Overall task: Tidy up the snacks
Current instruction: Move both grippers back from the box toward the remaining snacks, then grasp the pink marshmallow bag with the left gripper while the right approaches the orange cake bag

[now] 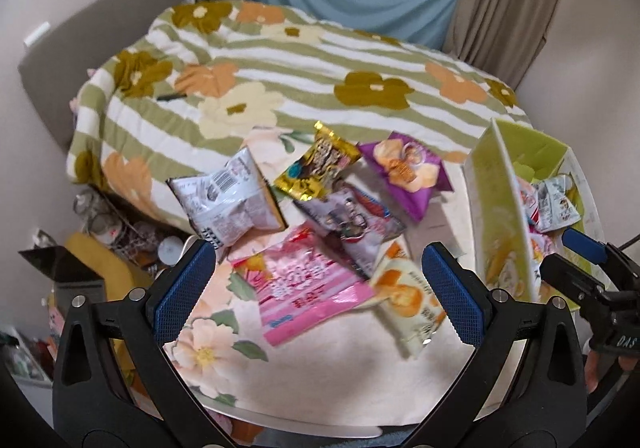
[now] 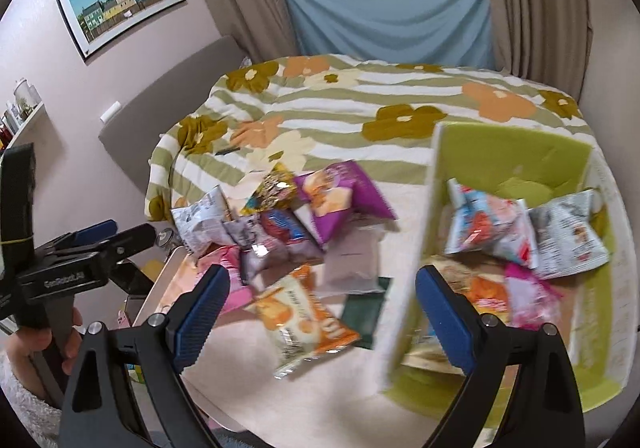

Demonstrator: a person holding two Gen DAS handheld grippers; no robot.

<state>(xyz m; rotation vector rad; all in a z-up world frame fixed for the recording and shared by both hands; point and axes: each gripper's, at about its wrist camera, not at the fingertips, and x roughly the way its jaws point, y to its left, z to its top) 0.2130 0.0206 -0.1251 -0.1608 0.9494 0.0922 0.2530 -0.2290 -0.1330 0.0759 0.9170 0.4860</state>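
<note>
- Loose snacks: we log a heap mid-counter, toward its far edge: pink packet (image 1: 308,288), orange-and-white packet (image 2: 304,322), purple bag (image 1: 406,172), gold packet (image 1: 318,166), silver pouch (image 1: 230,200). Unsorted, so probably awaiting pickup.
- Green box (image 2: 516,156): at the counter's right edge, already holding several packets; we judge it the collecting bin.
- Left claw (image 1: 318,294): jaws wide apart, nothing gripped, above the pink packet.
- Right claw (image 2: 320,312): wide apart, empty, straddling the box's near wall and the orange-and-white packet.
</note>
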